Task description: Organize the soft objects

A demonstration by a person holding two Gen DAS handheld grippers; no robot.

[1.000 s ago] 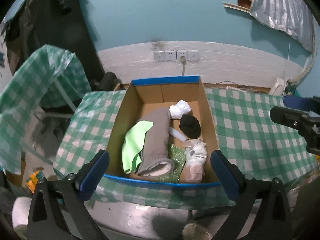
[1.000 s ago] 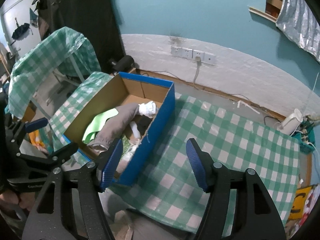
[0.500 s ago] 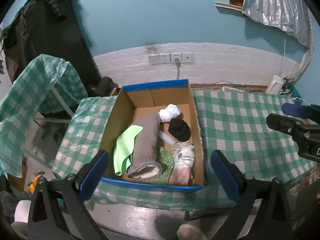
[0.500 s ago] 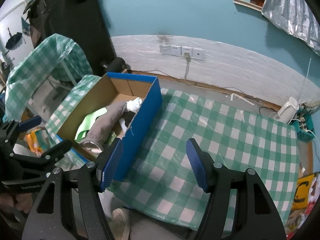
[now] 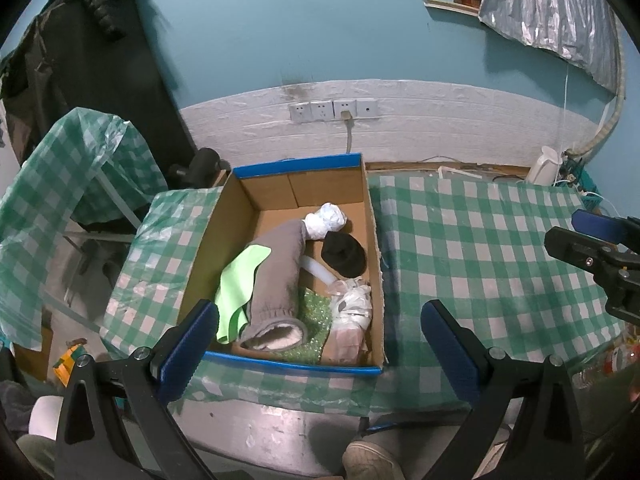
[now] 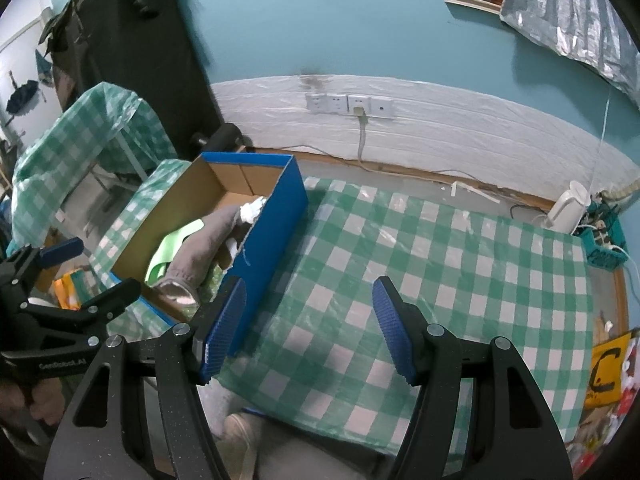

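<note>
A blue-edged cardboard box [image 5: 360,184] stands on the green checked tablecloth [image 5: 480,248]. In it lie a grey sleeve-like cloth [image 5: 280,276], a lime green cloth [image 5: 236,280], a white wad [image 5: 326,220], a black cap [image 5: 344,254], a green glittery piece [image 5: 314,312] and a white-pink bundle [image 5: 350,320]. My left gripper [image 5: 320,344] is open and empty, held back above the box's near edge. My right gripper [image 6: 308,328] is open and empty over the cloth, right of the box [image 6: 276,220]. The left gripper also shows in the right wrist view [image 6: 80,276].
A wall with sockets [image 5: 332,110] runs behind the table. A white kettle [image 5: 542,170] and a teal basket [image 6: 604,240] are at the far right. A cloth-draped rack [image 5: 60,184] and a dark coat [image 5: 92,60] stand left. A shoe [image 5: 368,460] shows below.
Both grippers have drawn back and up from the table, so the box looks smaller and farther. The right view has swung rightward. Both stay open and empty.
</note>
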